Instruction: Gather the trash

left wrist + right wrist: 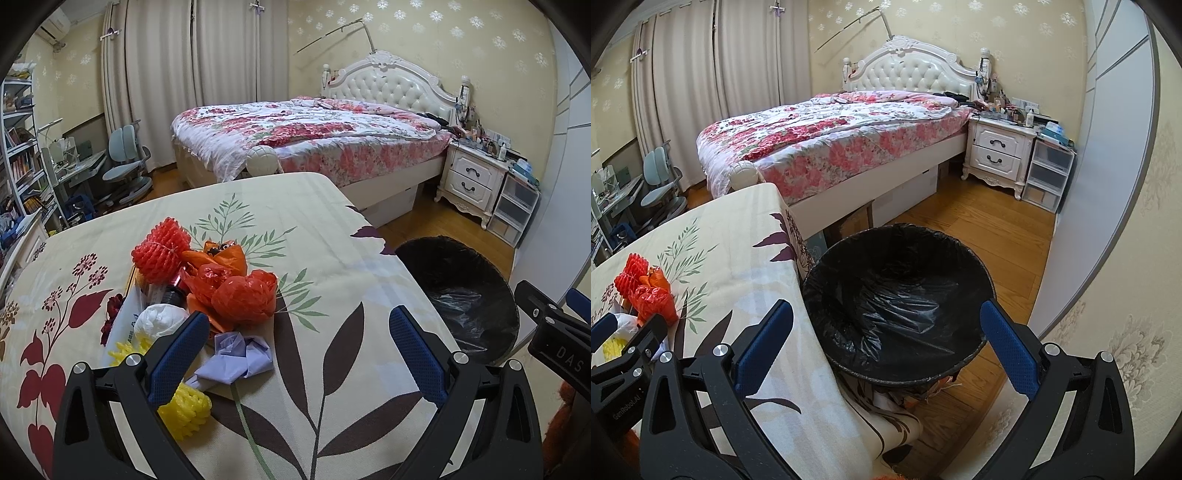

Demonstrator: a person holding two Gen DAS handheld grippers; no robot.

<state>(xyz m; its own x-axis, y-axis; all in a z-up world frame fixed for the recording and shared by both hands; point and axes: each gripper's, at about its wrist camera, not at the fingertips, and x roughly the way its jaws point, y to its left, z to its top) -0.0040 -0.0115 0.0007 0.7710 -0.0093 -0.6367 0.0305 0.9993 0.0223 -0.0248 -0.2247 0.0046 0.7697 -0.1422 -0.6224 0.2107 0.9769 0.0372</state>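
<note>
A heap of trash lies on the table with the leaf-print cloth (332, 236): a red foam net (160, 249), orange plastic bags (243, 295), a crumpled lilac paper (236, 356), a white wad (159, 319) and yellow foam netting (186, 410). My left gripper (295, 332) hangs open just above the cloth, its left finger beside the lilac paper, nothing between its fingers. A bin lined with a black bag (897, 295) stands on the floor against the table's right edge. My right gripper (886, 325) is open above the bin's near rim and holds nothing.
A bed with a floral quilt (295, 129) stands beyond the table. A white nightstand (997, 155) and clear plastic drawers (1047, 175) sit at its right. A desk, chair (127, 162) and bookshelf (18, 147) fill the left. Wooden floor (960, 221) lies open between bin and nightstand.
</note>
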